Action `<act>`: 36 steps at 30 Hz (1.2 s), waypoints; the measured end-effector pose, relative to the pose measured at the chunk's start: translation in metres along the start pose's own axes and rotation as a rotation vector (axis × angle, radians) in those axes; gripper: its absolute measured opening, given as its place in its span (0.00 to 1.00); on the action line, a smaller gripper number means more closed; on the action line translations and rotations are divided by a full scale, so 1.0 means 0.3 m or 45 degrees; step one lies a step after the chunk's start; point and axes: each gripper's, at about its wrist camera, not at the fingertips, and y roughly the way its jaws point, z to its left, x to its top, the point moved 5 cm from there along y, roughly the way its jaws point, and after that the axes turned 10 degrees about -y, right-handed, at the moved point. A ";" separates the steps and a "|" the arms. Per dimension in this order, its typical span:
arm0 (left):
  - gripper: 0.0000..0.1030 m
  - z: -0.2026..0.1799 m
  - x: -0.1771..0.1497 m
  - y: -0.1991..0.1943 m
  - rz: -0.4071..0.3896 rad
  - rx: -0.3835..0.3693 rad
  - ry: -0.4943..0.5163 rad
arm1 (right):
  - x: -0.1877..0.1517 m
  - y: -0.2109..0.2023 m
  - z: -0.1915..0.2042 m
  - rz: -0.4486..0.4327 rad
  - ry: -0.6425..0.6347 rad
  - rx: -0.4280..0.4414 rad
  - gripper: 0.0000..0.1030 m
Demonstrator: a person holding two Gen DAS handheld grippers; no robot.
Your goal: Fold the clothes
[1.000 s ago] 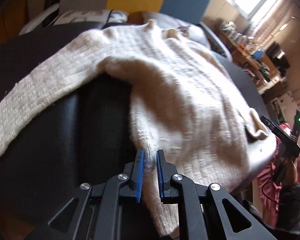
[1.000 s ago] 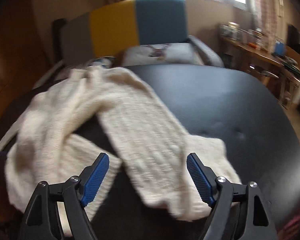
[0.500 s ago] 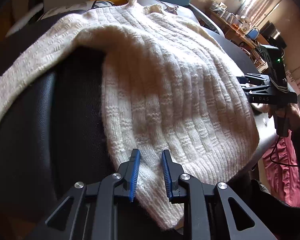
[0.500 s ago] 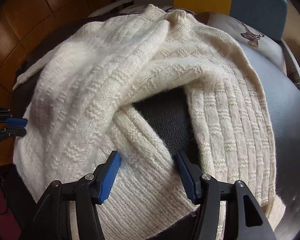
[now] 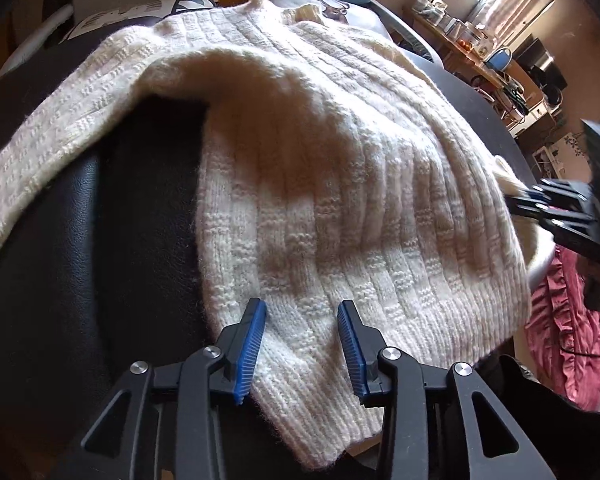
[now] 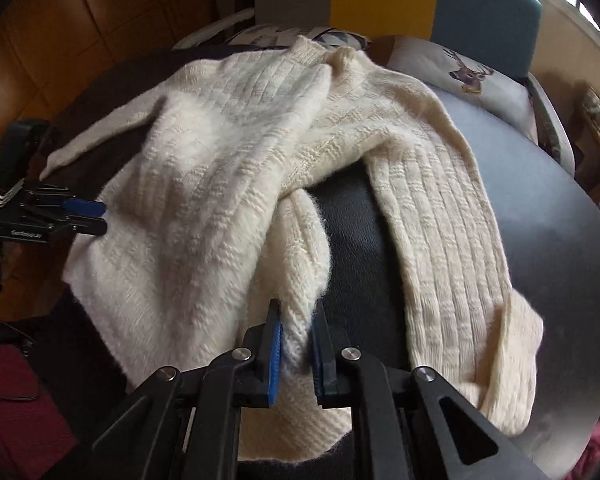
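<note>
- The cream sweater [image 5: 340,168] lies spread across the dark table [image 5: 100,240], collar at the far edge, hem hanging over the near edge.
- The right gripper [image 6: 296,344] is clenched on a fold of the sweater's hem, likely to lift that side for folding.
- The left gripper [image 5: 302,344] is releasing: its jaws are opening, with knit lying loose between them.
- A second ago, the left pinched the hem and the right gaped wide.
</note>
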 end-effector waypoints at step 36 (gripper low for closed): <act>0.51 -0.082 0.911 0.078 -0.353 -0.022 0.089 | 0.809 0.280 -0.465 -0.295 0.249 -0.171 0.27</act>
